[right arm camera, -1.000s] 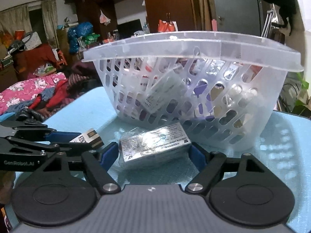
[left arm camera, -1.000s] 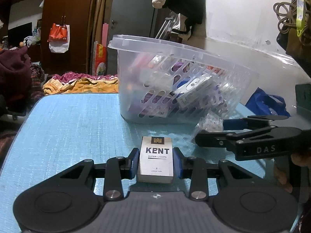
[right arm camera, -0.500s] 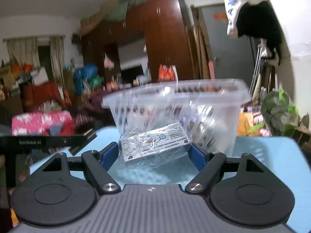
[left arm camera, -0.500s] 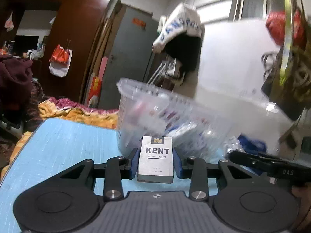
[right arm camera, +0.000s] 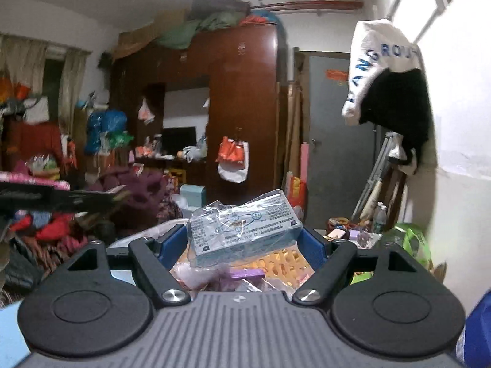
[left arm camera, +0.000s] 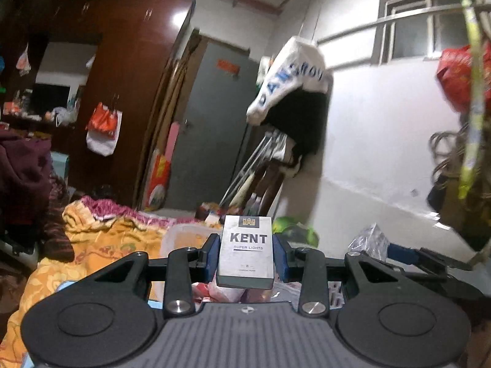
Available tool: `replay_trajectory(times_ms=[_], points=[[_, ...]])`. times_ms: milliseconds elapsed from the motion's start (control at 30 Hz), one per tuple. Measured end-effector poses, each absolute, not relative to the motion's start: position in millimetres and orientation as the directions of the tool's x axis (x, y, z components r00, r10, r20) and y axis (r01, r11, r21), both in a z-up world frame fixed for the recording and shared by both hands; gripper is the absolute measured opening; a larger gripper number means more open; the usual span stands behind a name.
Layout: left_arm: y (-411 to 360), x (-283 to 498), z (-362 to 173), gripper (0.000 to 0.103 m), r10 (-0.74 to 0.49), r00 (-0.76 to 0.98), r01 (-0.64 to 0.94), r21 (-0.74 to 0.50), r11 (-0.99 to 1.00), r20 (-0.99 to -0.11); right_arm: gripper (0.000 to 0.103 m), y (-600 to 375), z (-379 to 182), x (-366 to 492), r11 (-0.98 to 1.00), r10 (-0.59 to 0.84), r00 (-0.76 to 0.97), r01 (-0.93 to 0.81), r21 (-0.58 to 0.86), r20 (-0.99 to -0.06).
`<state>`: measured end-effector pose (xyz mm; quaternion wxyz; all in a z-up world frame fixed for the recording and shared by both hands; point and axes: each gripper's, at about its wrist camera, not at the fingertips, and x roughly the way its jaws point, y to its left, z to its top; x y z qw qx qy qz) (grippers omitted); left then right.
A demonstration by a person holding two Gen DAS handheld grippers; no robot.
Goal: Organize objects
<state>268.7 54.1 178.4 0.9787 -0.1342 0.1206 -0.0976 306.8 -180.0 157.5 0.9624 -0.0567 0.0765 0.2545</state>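
Observation:
My left gripper (left arm camera: 246, 256) is shut on a white KENT cigarette pack (left arm camera: 246, 253) and holds it high, over the clear plastic basket (left arm camera: 181, 239), whose rim shows just below and behind the fingers. My right gripper (right arm camera: 244, 240) is shut on a plastic-wrapped box (right arm camera: 242, 230) and holds it above the same basket (right arm camera: 153, 233), over the several packets inside (right arm camera: 245, 273). The right gripper with its wrapped box also shows at the right of the left wrist view (left arm camera: 396, 251). The left gripper shows as a dark bar at the left of the right wrist view (right arm camera: 55, 197).
A bit of the blue table (right arm camera: 121, 276) shows under the basket. Behind are a bed with orange bedding (left arm camera: 101, 239), a brown wardrobe (right arm camera: 242, 107), a grey door (left arm camera: 211, 128), hanging clothes (left arm camera: 294, 101) and a white wall (left arm camera: 383, 153) at the right.
Both grippers have lifted their objects off the table, from beside the basket to above its open top. The views now look over the rim into the room.

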Motion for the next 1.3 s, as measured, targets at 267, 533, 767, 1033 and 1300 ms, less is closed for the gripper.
replay_trajectory(times_ms=[267, 533, 767, 1033, 1300], points=[[59.5, 302.3, 156.5, 0.077, -0.096, 0.960, 0.023, -0.267, 0.963, -0.261, 0.103, -186.8, 138.7, 324.0, 0.875, 0.475, 0.856, -0.485, -0.001, -0.205], [62.0, 258.7, 172.4, 0.096, -0.095, 0.976, 0.061, -0.170, 0.984, -0.197, 0.103, -210.3, 154.7, 311.8, 0.893, 0.442, 0.865, -0.448, 0.030, -0.237], [63.6, 246.9, 178.6, 0.100, -0.110, 0.967, 0.080, -0.136, 0.987, -0.229, 0.103, -200.3, 152.9, 287.9, 0.933, 0.319, 0.915, -0.349, -0.087, -0.246], [54.2, 253.5, 165.6, 0.100, -0.098, 0.948, 0.061, -0.128, 0.990, -0.304, 0.103, -206.9, 143.5, 270.7, 0.947, 0.272, 0.931, -0.304, -0.103, -0.244], [34.5, 248.4, 153.8, 0.100, -0.110, 0.935, 0.091, -0.071, 0.993, -0.337, 0.103, -213.1, 135.1, 274.3, 0.955, 0.274, 0.918, -0.296, -0.033, -0.287]])
